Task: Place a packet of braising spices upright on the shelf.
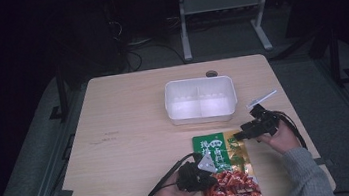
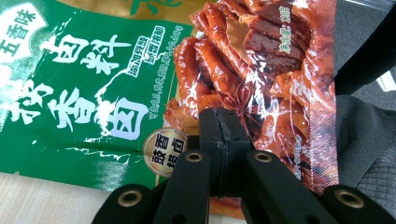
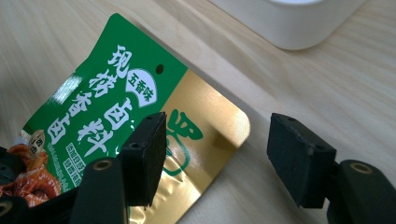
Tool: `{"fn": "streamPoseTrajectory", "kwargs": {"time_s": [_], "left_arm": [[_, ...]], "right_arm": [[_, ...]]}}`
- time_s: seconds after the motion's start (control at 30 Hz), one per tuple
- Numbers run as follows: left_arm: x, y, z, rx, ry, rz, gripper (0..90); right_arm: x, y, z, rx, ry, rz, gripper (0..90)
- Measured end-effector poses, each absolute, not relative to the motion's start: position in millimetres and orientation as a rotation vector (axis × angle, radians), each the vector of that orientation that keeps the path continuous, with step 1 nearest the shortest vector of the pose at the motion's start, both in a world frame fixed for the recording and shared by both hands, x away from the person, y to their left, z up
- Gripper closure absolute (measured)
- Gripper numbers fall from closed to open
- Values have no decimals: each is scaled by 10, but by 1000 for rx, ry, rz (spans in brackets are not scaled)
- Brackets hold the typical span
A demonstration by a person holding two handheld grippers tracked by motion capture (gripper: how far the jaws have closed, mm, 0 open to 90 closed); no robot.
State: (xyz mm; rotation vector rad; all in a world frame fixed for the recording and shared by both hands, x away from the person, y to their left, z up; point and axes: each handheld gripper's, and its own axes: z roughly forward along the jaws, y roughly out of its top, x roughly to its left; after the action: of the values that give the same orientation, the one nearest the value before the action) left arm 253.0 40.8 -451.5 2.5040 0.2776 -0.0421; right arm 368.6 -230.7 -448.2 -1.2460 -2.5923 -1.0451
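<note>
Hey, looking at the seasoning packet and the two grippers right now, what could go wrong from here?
1. The left gripper is shut on the food packet at one small spot of glossy film, so it may slip or tear.
2. The right gripper stands open around the packet's gold corner; closing there could crease it or miss.
3. The white plastic tub sits close beyond; a swing could knock it.

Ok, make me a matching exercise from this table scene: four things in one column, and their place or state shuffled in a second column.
Things:
1. left hand-held gripper
2. right hand-held gripper
3. seasoning packet
4. white plastic tub

States:
A. open, jaws astride the packet's gold corner
B. empty, at the table's far side
C. shut on the packet's red end
D. lying at the table's near edge

Pairs: 1-C, 2-A, 3-D, 4-B
</note>
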Motion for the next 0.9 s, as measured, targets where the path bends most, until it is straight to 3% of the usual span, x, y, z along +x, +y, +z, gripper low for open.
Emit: {"fn": "streamPoseTrajectory", "kwargs": {"time_s": [0.3, 0.47, 0.9], "left_arm": [[2526, 411, -4523, 2508, 276, -37, 900], [2523, 411, -4524, 2511, 275, -31, 899], [2523, 408, -4528, 2513, 277, -31, 899]], "right_arm": [[3686, -2208, -4536, -1222, -2595, -999, 422], [3639, -2270, -4446, -1201, -2550, -1077, 503], [3533, -2300, -4314, -1071, -2484, -1107, 579]]}}
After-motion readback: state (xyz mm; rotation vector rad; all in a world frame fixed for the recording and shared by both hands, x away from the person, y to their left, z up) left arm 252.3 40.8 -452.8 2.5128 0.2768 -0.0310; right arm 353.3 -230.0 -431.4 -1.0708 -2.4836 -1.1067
